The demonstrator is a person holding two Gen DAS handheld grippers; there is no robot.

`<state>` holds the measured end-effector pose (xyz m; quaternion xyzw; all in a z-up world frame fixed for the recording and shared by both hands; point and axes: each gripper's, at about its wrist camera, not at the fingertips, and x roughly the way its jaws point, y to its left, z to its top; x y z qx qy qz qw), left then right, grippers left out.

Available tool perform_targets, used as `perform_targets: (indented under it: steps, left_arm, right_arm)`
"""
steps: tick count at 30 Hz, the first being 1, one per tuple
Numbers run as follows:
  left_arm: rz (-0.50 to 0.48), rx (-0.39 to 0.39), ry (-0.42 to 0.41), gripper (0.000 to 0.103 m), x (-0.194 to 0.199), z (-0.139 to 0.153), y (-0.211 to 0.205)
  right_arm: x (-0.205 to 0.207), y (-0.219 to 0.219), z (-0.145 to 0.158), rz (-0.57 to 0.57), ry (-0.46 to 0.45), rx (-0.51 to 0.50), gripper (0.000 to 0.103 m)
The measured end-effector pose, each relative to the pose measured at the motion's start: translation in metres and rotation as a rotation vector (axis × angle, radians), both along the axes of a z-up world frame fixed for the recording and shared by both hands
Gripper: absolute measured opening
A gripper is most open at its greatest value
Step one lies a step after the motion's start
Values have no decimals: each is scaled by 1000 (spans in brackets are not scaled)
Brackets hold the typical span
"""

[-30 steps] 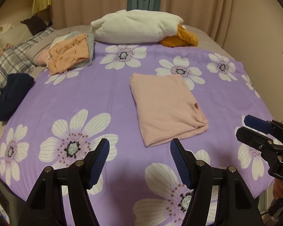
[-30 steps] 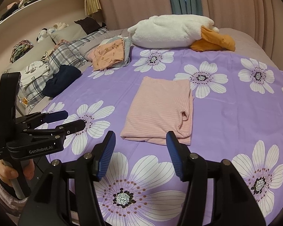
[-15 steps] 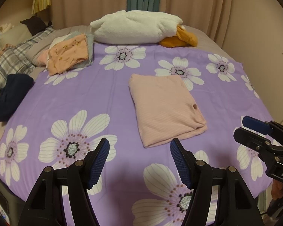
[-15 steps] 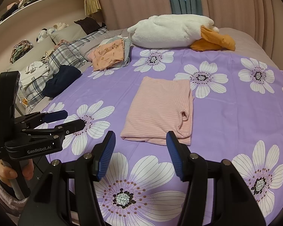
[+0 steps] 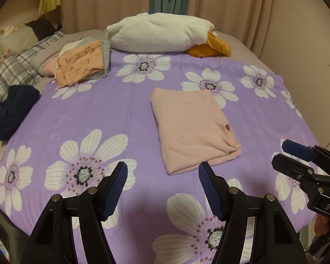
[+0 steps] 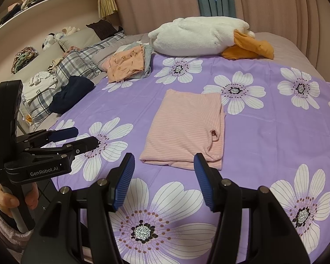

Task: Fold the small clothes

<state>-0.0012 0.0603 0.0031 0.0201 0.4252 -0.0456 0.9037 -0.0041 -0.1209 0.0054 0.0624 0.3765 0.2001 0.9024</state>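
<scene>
A folded pink striped garment [image 5: 192, 127] lies flat in the middle of the purple flowered bedspread [image 5: 103, 114]; it also shows in the right wrist view [image 6: 187, 129]. My left gripper [image 5: 162, 173] is open and empty, hovering short of the garment's near edge. My right gripper [image 6: 164, 165] is open and empty, also just short of the near edge. Each gripper shows in the other's view: the right one [image 5: 285, 154] at the right edge, the left one [image 6: 85, 136] at the left.
A stack of folded clothes with an orange piece on top [image 5: 81, 63] sits at the far left. A white and orange plush toy [image 5: 162, 35] lies at the head of the bed. A dark blue garment [image 5: 13, 112] and plaid bedding [image 5: 13, 70] lie at left.
Both grippers stay open and nearly still; the left wrist view has drifted very slightly. The garment has not moved.
</scene>
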Motion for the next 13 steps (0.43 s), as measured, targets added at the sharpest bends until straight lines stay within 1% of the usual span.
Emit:
perform_targets:
  steps: [13]
  left_arm:
    - [4, 4, 1, 67, 0, -1, 0]
  right_arm:
    - [0, 2, 0, -1, 0, 3, 56]
